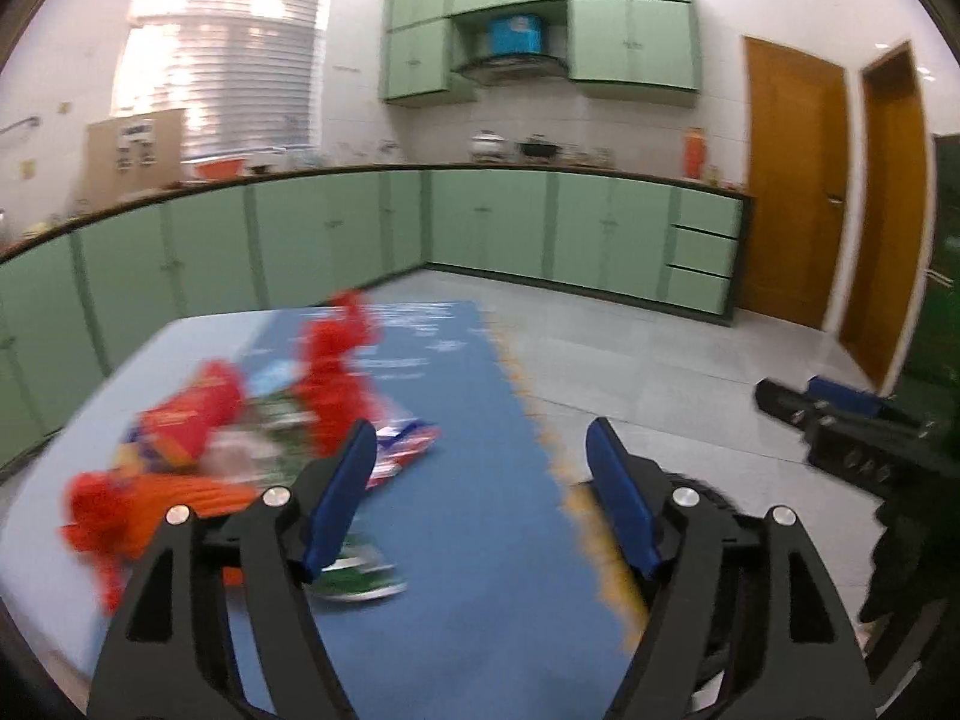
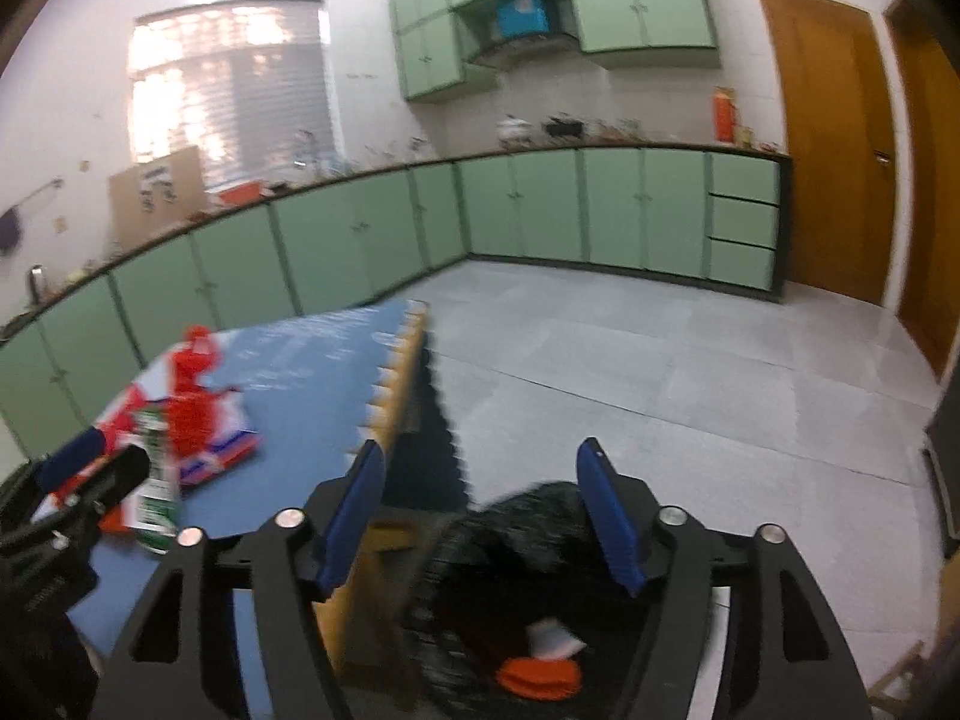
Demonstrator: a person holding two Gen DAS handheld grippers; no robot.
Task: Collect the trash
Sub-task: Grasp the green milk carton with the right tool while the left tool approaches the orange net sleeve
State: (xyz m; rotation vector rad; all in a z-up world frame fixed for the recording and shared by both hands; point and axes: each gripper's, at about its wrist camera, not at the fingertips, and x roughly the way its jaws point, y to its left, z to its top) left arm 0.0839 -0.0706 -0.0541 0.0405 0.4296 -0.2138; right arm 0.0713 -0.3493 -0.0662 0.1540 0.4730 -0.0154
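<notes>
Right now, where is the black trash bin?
In the right wrist view, the black trash bin sits on the floor below the open right tongs, beside the blue-covered table.

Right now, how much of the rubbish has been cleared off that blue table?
Some is done: an orange piece and a white scrap already lie in the black bin beside the table. Nothing is in hand: the left gripper and right gripper both stand open and empty. Left to collect: a blurred heap of red and orange wrappers and a green packet on the table.
</notes>
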